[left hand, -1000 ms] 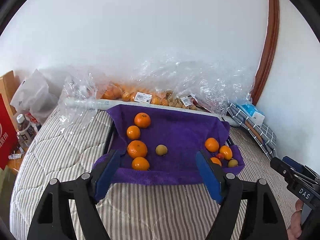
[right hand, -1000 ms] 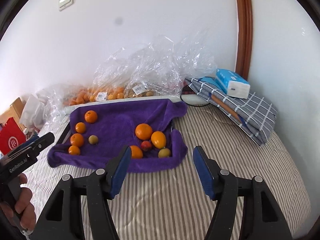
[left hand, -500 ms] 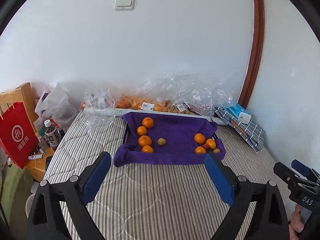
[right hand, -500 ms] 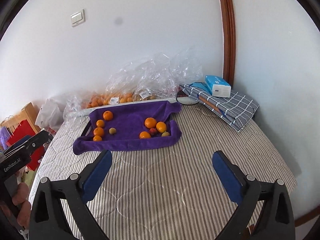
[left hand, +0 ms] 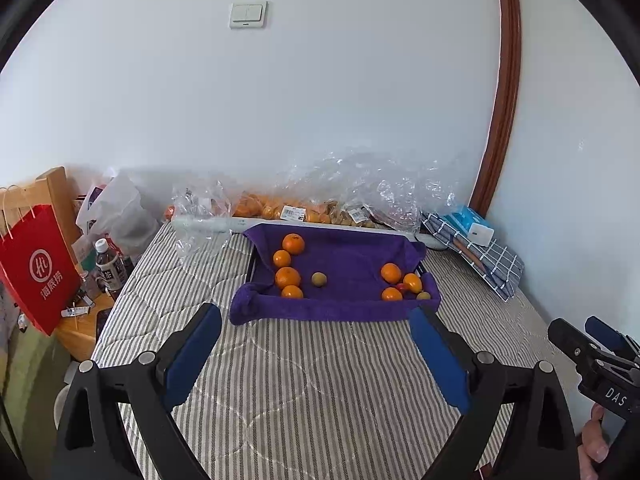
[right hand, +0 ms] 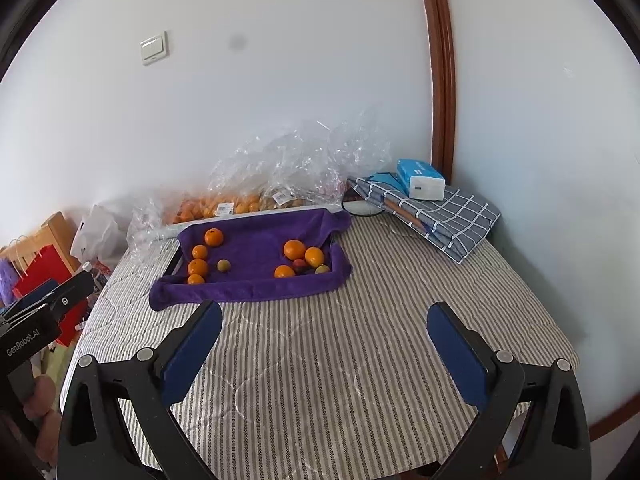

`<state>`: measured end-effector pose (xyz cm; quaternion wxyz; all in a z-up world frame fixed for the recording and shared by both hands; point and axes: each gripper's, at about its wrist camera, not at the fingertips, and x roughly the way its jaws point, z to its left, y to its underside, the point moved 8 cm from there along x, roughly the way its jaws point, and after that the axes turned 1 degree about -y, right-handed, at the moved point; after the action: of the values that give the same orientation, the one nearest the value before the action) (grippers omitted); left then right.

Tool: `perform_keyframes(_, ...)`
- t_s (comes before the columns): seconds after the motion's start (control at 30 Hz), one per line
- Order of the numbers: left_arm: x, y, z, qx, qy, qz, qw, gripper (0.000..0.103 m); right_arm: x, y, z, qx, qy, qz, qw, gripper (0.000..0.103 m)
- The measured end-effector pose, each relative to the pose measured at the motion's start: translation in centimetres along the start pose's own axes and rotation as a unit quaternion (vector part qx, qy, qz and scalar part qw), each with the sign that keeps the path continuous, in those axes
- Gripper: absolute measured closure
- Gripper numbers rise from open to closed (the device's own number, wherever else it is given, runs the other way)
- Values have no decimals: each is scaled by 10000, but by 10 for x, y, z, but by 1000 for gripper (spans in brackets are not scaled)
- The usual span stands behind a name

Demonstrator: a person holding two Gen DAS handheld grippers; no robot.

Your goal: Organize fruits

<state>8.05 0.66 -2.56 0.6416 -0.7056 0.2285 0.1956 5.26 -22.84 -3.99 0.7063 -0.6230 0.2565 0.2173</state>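
While I hold both grippers above the striped bed (left hand: 320, 380), the purple towel (left hand: 344, 280) lies toward its far edge. Four oranges (left hand: 287, 277) line the towel's left side beside one greenish fruit (left hand: 319, 279); a mixed cluster (left hand: 402, 286) fills its near right corner. My left gripper (left hand: 316, 356) and right gripper (right hand: 324, 354) have fingers wide apart, empty.

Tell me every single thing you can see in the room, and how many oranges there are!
oranges: seven, orange, on the purple towel, four left, three right
small greenish fruits: two, one mid-towel, one at right corner
red fruit: one, among right oranges
purple towel: one, on striped bed
plastic bags: clear, by wall, holding more fruit
tissue box: blue, on checked cloth
red bag: one, left of bed
left tongs: open, empty
right tongs: open, empty
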Motion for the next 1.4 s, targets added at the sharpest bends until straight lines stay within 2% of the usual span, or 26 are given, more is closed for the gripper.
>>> perform_keyframes(0.27,-3,-2,1,-38,-12,-32,10000,7,-3,2,-1,-21,115,-22,9999,2)
perform_keyframes(0.83,-4,-2,1,57,-163,-17,9999,6,-4,2,-2,30,132,-20,9999,2)
perform_keyframes(1.4,-3,1,-2,78,-158,5,9998,6,-5,4,-4,20,151,-26,9999,2)
